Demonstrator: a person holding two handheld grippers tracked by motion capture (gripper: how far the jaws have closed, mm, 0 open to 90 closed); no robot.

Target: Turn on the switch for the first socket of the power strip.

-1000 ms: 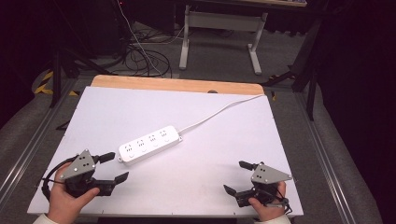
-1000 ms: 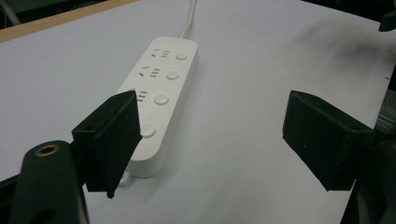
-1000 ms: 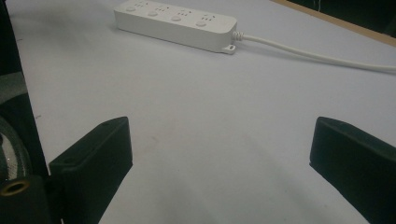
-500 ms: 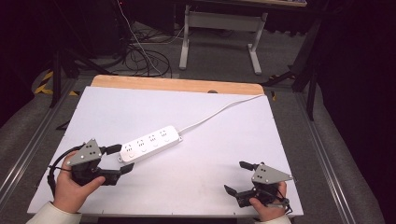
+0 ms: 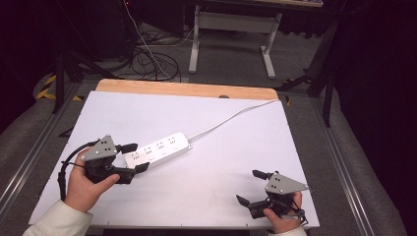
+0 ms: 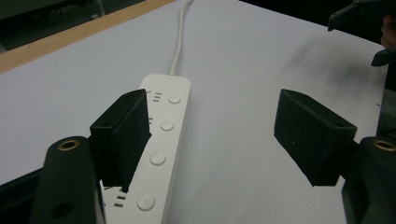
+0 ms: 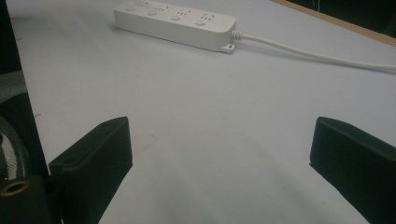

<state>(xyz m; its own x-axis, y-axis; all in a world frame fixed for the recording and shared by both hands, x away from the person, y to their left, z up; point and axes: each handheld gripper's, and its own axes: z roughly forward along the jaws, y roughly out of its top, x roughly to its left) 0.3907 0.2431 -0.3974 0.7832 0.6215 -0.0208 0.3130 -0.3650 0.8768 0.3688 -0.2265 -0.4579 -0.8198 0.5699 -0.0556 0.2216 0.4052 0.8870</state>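
From the high view I see the white plastic four-socket power strip [image 5: 157, 151] lying slantwise on the white table top [image 5: 211, 147], left of centre, its white cord [image 5: 231, 119] running off toward the far right corner by the bare wooden edge strip [image 5: 187, 89]. My left gripper [image 5: 135, 157] sits at the strip's near end, one black jaw on each side of that end; the jaws have just been closing, but I see a gap and no pad pressing on the strip. The left hand [image 5: 83, 184] holds the gripper from below. My right gripper [image 5: 251, 187] rests near the table's front right corner, well apart from the strip, jaws spread with nothing between them.

In the left gripper view, the power strip [image 6: 161, 154] runs away from me, its round buttons in a row. One jaw hangs over the strip's left edge; the other stands far off to the right above bare table, so the tongs are open around the near end, not gripping.

In the right gripper view, the jaws stand wide over bare white table [image 7: 210, 140]. The power strip [image 7: 175, 21] lies far ahead, its cord [image 7: 317, 57] trailing right.
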